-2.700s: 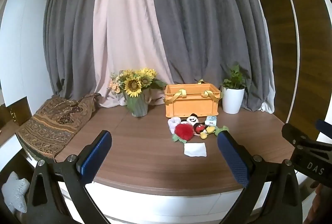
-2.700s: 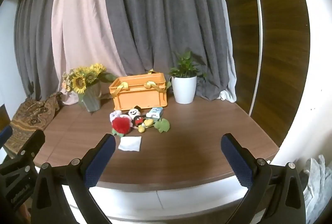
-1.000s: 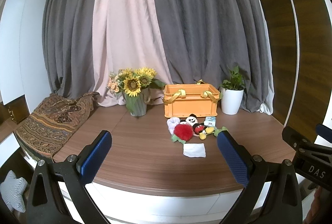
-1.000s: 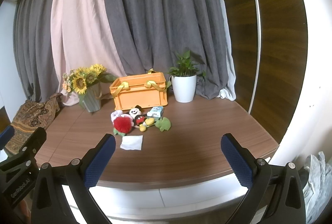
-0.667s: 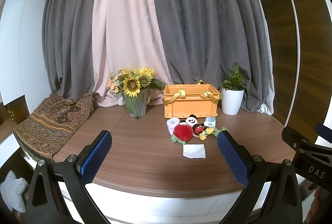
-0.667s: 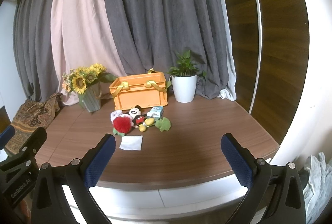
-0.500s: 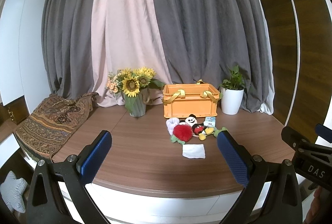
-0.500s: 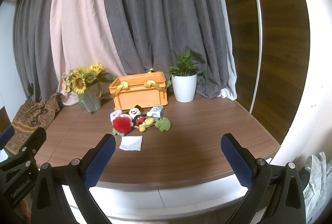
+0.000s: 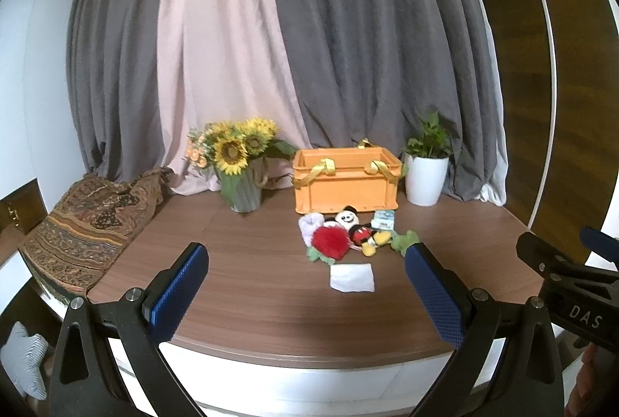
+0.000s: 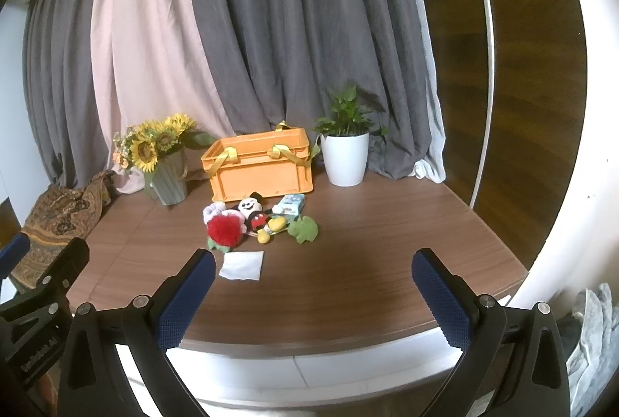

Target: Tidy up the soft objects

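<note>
A cluster of soft toys lies mid-table in front of an orange crate [image 9: 345, 185] [image 10: 260, 167] with yellow handles: a red fluffy plush [image 9: 329, 242] [image 10: 224, 228], a mouse doll [image 9: 356, 226] [image 10: 255, 211], a pale purple plush [image 9: 310, 224] [image 10: 212, 210], a green plush [image 9: 404, 238] [image 10: 304, 229] and a small blue packet [image 9: 383, 221] [image 10: 292, 203]. A white folded cloth [image 9: 352, 277] [image 10: 242, 265] lies nearest me. My left gripper [image 9: 305, 287] and right gripper [image 10: 313, 295] both hang open over the table's near edge, well short of the toys, holding nothing.
A vase of sunflowers [image 9: 240, 161] [image 10: 162, 156] stands left of the crate and a white potted plant [image 9: 426, 169] [image 10: 347, 150] right of it. A patterned cloth [image 9: 89, 219] drapes the table's left end. Curtains hang behind. The wooden table [image 9: 271, 301] has a curved front edge.
Both views have crept slightly closer to the table and lifted a little. The toys, cloth and crate have not moved, and both grippers stay open.
</note>
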A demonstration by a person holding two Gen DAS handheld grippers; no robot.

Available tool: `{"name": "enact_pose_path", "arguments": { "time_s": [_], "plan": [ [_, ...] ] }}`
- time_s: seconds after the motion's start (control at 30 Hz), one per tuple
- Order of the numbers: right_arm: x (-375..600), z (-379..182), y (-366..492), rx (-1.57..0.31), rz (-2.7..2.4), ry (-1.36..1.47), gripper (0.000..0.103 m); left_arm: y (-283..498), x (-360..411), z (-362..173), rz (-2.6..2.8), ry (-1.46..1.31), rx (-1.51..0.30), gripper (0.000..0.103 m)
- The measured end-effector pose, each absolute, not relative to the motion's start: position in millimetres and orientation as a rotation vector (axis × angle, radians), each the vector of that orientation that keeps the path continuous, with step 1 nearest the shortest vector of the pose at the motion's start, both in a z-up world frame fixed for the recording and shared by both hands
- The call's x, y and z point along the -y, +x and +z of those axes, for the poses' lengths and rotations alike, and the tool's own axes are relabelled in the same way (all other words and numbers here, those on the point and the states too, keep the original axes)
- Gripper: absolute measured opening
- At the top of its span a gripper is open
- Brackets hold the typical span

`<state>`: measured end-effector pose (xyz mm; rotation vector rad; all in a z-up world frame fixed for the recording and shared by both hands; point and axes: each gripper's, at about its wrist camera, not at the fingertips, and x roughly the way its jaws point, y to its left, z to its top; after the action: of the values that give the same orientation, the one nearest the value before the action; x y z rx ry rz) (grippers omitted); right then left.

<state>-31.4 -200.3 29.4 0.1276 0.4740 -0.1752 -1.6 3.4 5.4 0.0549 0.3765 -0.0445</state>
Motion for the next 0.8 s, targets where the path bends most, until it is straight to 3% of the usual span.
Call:
{"name": "enact_pose_path", "arguments": {
  "time_s": [0.43,0.8],
  "plan": [
    [225.9,-3.1,10.6,-0.58,-0.138,0.129,0.103,55.7,36.2,-29.7,-0.097,0.103,-0.452,0.103],
    [243.3,-17.4,129.8,-0.644,-0.067,0.075,0.103,153.5,52.2,-65.6,-0.119,0.103,-0.493,0.095]
  ]
}}
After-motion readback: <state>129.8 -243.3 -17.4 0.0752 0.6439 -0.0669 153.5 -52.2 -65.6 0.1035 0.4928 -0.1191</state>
